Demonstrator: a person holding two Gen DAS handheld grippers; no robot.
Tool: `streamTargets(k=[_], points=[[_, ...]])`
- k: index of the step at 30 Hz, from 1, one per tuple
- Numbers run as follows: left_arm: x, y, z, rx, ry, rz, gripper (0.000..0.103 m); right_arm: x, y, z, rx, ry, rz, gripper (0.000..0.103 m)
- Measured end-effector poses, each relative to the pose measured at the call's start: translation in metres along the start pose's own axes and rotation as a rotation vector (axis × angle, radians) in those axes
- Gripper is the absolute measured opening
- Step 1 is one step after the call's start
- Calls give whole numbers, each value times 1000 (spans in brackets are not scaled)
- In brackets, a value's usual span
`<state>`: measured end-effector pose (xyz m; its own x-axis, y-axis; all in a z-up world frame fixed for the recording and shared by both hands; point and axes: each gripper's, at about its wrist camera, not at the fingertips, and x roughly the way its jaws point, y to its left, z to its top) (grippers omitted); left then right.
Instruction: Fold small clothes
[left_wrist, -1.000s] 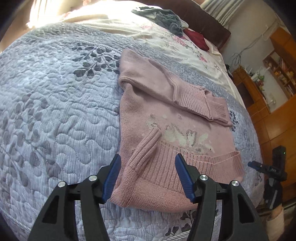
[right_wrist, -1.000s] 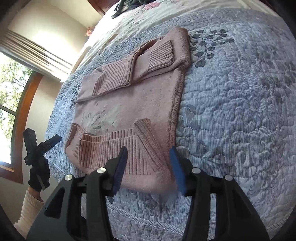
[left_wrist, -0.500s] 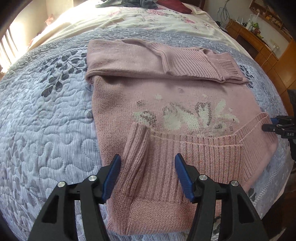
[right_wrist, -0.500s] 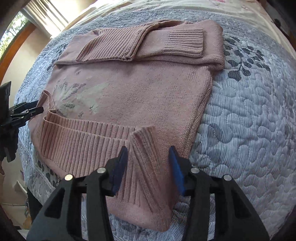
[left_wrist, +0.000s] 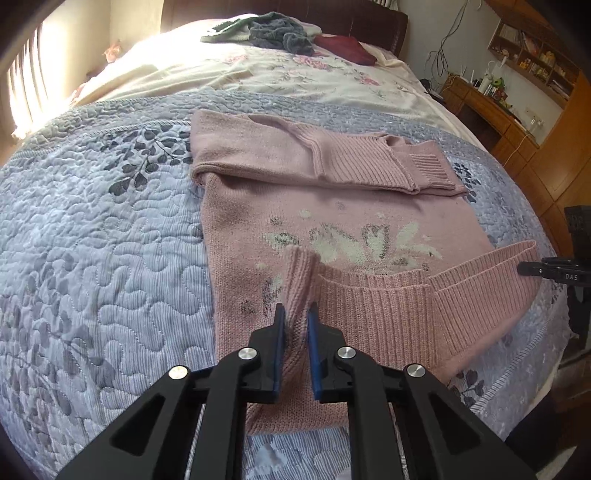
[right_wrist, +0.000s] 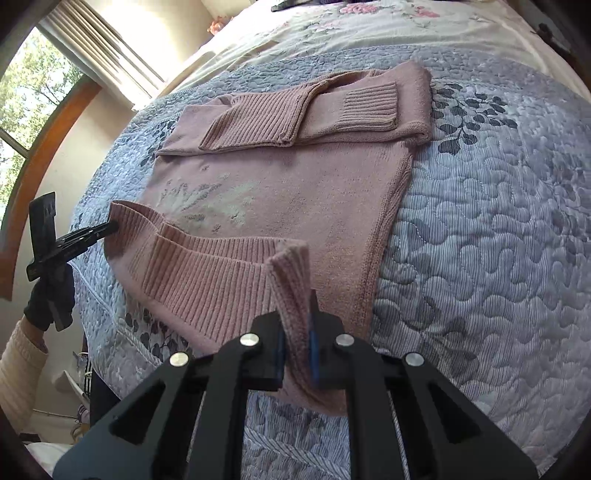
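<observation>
A pink knit sweater (left_wrist: 332, 206) with a pale flower motif lies flat on the quilted bed, its far part folded over with a ribbed cuff (left_wrist: 428, 166) on top. My left gripper (left_wrist: 295, 325) is shut on a raised ribbed fold at the sweater's near edge. In the right wrist view the sweater (right_wrist: 295, 184) lies the same way, and my right gripper (right_wrist: 297, 332) is shut on an upright ribbed fold (right_wrist: 291, 269) at the near edge. In each view the other black gripper (left_wrist: 546, 271) (right_wrist: 77, 236) has its tip at the ribbed corner at the far end.
The blue-grey quilt (left_wrist: 92, 258) spreads wide beside the sweater. More clothes (left_wrist: 277, 31) lie by the headboard. Wooden furniture (left_wrist: 498, 122) stands beyond the bed's right edge. A gloved hand (right_wrist: 48, 299) with a cream sleeve is at the left, below a window (right_wrist: 22, 99).
Both grippers were open, straddling the sweater's near edge. They have shut on the ribbed fabric and pinched it into upright folds. Both cameras have also swung to face the sweater squarely.
</observation>
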<state>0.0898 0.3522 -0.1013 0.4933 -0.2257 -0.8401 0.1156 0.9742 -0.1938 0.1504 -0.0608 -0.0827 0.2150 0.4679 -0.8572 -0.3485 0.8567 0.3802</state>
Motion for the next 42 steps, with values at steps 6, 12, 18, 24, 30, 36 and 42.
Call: streamTargets(k=[6, 12, 18, 24, 30, 36, 42], points=[[-40, 11, 20, -91, -132, -38, 9, -37, 2, 15, 11, -80, 53, 9], [-55, 9, 72, -93, -225, -51, 9, -66, 0, 66, 24, -186, 76, 9], [-44, 19, 135, -118, -296, -22, 9, -70, -16, 131, 49, -238, 34, 9], [-10, 30, 189, -105, -309, 38, 9, -47, -36, 189, 78, -249, -16, 9], [43, 41, 222, -71, -273, 113, 9, 0, -62, 236, 120, -218, -52, 9], [112, 55, 225, -53, -161, 203, 9, 58, -89, 255, 166, -144, -111, 9], [149, 71, 213, -87, -76, 232, 10, 95, -102, 250, 163, -81, -182, 9]])
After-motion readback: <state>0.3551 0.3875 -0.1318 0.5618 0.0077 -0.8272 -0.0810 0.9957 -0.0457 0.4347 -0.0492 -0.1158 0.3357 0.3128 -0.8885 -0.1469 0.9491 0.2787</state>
